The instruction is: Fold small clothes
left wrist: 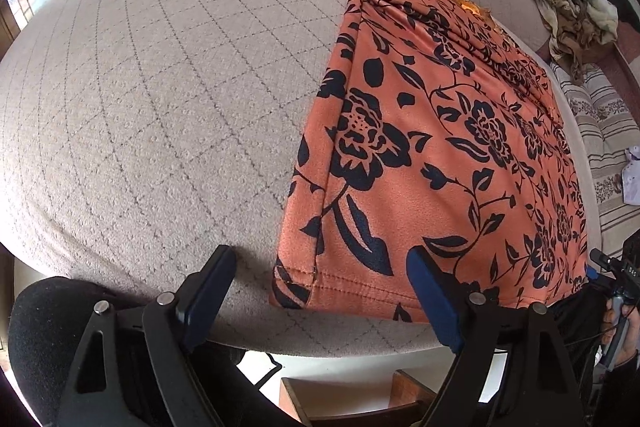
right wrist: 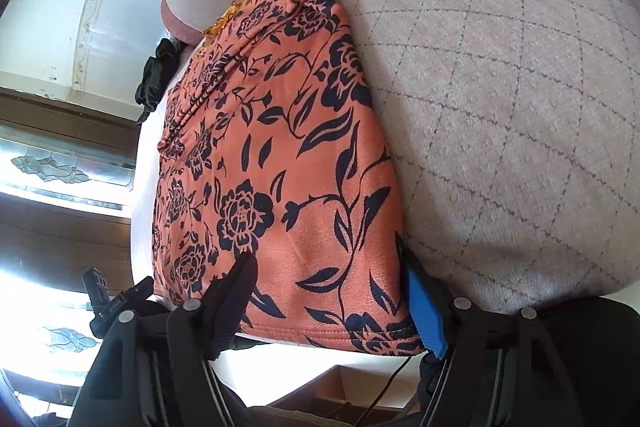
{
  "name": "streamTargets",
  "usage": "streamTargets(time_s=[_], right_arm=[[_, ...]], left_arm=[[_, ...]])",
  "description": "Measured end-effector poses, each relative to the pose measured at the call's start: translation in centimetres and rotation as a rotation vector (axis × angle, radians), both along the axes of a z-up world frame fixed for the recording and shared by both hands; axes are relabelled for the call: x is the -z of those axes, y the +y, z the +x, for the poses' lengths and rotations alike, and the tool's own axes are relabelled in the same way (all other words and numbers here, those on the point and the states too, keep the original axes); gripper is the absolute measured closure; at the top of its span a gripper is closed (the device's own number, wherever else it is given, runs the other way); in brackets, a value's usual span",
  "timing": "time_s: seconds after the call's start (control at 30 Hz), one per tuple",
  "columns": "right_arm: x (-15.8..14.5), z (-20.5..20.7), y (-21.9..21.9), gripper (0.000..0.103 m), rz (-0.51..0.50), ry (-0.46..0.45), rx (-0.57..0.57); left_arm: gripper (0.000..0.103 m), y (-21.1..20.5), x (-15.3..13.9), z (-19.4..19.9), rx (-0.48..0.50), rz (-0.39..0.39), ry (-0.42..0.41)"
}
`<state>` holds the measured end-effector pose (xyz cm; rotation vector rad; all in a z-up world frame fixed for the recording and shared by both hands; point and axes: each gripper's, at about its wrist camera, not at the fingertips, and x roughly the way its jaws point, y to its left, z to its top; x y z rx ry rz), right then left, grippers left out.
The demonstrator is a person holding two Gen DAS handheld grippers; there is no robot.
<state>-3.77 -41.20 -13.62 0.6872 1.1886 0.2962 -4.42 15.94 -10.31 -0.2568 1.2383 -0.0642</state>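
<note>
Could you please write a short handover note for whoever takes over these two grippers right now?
Left gripper: open, low over the near-left corner of the orange floral garment, with the hemmed corner between its fingers, not clamped.
Right gripper: open, straddling the near-right corner of the garment, not pinched.
Garment: flat on the quilted bed cover, lengthwise away from you, apparently already folded into a long panel; far end bunched.
Left: close both grippers on the near corners and probably fold the near end toward the far end, then smooth it.
</note>
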Motion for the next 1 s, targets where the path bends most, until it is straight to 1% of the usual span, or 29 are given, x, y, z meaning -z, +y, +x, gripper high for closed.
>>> streamTargets(time_s=[0.03, 0.07, 0.1, 0.13, 0.17, 0.27, 0.33, 0.4, 0.43, 0.47, 0.53, 0.57, 0.6, 0.63, 0.67, 0.7, 0.77, 0.83, 0.87, 0.9, 0.93, 1.0], right_arm=[[0.0, 0.0, 0.0, 0.035, -0.012, 0.002, -0.004], [-0.1, -0.1, 0.1, 0.043, -0.026, 0.004, -0.009], [-0.1, -0.2, 0.1, 0.055, -0.039, 0.009, -0.010], [0.0, -0.2, 0.0, 0.061, -0.053, 0.019, -0.010], [0.1, -0.3, -0.2, 0.068, -0.059, 0.027, -0.009], [0.1, -0.4, -0.2, 0.069, -0.080, 0.036, -0.021], [0.1, -0.3, 0.0, 0.067, -0.094, 0.049, -0.026], [0.2, -0.1, -0.1, 0.064, -0.091, 0.060, -0.022], [0.1, -0.2, -0.1, 0.063, -0.090, 0.061, -0.023], [0.1, -0.2, 0.0, 0.059, -0.091, 0.062, -0.026], [0.1, -0.2, 0.3, 0.059, -0.099, 0.061, -0.038], [0.2, -0.2, 0.3, 0.062, -0.100, 0.060, -0.040], [0.2, -0.2, 0.3, 0.079, -0.099, 0.059, -0.040], [0.2, -0.2, 0.3, 0.095, -0.107, 0.061, -0.039], [0.1, -0.3, 0.1, 0.095, -0.101, 0.063, -0.037], [-0.1, -0.4, -0.1, 0.095, -0.080, 0.054, -0.026], [-1.2, -0.6, -0.8, 0.095, -0.039, 0.026, 0.005], [-2.5, -0.8, -1.3, 0.095, -0.001, -0.009, 0.024], [-2.9, -0.8, -1.4, 0.095, 0.010, -0.022, 0.029], [-2.9, -0.7, -1.4, 0.095, 0.017, -0.024, 0.026], [-2.4, -0.6, -1.4, 0.093, 0.016, -0.008, 0.022], [-0.4, -0.3, -1.3, 0.092, 0.018, 0.063, 0.030]], left_arm=[[0.033, -0.1, 0.0, 0.0, 0.006, 0.020, -0.001], [0.049, -0.2, 0.0, 0.0, 0.003, 0.044, -0.001], [0.065, 0.0, -0.1, 0.0, -0.003, 0.061, -0.001], [0.073, 0.3, -0.2, 0.0, -0.003, 0.052, -0.005], [0.086, 0.5, -0.4, -0.1, 0.002, 0.037, -0.006], [0.086, 0.4, -0.3, -0.1, 0.026, 0.035, 0.000], [0.079, 0.3, -0.2, 0.1, 0.018, 0.012, 0.001], [0.054, 0.1, -0.2, 0.1, 0.026, -0.034, -0.004], [0.050, -0.3, -0.2, 0.1, 0.039, -0.036, -0.005], [0.045, -0.8, -0.2, 0.1, 0.055, -0.020, -0.005], [0.048, -1.7, -0.1, 0.1, 0.072, 0.032, -0.010], [0.073, -1.8, -0.2, 0.1, 0.076, 0.045, -0.016], [0.094, -1.6, -0.3, 0.2, 0.079, 0.019, -0.016], [0.094, -1.1, -0.5, 0.2, 0.068, -0.047, -0.013], [0.095, -0.8, -1.0, 0.2, 0.052, -0.063, -0.028], [0.095, -0.7, -1.8, 0.1, 0.052, -0.059, -0.055], [0.095, -0.2, -3.5, 0.0, 0.045, -0.104, -0.107], [0.094, 0.3, -4.4, 0.0, 0.031, -0.137, -0.133], [0.094, 0.4, -4.0, 0.3, 0.029, -0.142, -0.124], [0.094, 0.5, -3.2, 0.6, 0.022, -0.133, -0.098], [0.094, 0.5, -2.0, 0.9, 0.013, -0.116, -0.056], [0.092, 0.1, 0.5, 1.2, 0.010, -0.088, 0.023]])
